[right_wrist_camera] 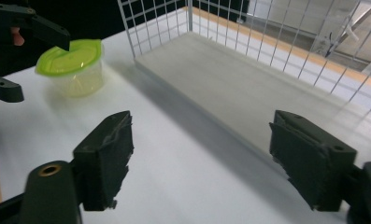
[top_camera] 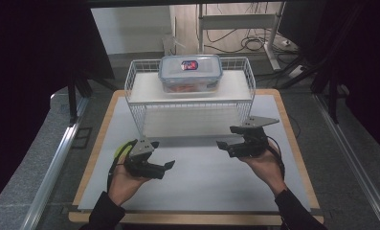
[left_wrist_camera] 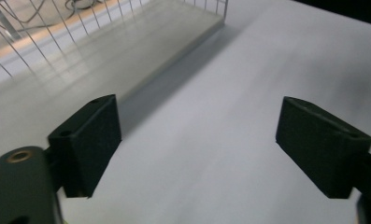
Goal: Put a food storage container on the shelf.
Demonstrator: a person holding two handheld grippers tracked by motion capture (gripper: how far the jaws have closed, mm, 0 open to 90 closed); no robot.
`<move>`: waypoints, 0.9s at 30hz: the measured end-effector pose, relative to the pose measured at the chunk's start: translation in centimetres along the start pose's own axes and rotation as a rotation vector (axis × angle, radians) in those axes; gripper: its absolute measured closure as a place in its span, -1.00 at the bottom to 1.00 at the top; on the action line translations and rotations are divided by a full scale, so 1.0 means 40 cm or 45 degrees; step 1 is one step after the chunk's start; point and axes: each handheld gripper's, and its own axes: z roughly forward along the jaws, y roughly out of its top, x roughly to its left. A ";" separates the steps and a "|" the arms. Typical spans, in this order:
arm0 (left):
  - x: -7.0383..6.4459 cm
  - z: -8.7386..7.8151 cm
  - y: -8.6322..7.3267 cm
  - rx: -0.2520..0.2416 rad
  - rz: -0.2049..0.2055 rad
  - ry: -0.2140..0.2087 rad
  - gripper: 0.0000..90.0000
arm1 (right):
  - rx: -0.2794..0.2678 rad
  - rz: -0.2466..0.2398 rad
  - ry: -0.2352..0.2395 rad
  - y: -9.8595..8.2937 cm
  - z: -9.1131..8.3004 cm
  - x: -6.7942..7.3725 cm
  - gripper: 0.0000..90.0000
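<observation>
white table (top_camera: 197, 177), both tongs (top_camera: 164, 168) (top_camera: 224, 139) wide open, empty; green-lidded cup (right_wrist_camera: 71, 65) clear from right gripper view

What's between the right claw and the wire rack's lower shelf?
Nothing but bare white tabletop lies between the open right claw and the lower shelf. This is clearest in the right gripper view.

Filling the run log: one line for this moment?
left tool: open, empty | right tool: open, empty | green-lidded cup: on table | lidded container: atop wire rack
</observation>
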 end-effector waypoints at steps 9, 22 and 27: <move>-0.029 -0.003 -0.072 -0.025 -0.066 -0.049 -0.92 | -0.003 0.031 -0.016 -0.081 -0.017 0.027 -0.74; -0.080 -0.002 -0.136 -0.047 -0.008 -0.047 -0.96 | 0.060 -0.070 -0.051 -0.204 -0.034 0.073 -0.85; -0.091 0.006 -0.138 -0.019 0.020 -0.037 -0.97 | 0.094 -0.033 -0.041 -0.228 -0.037 0.073 -0.85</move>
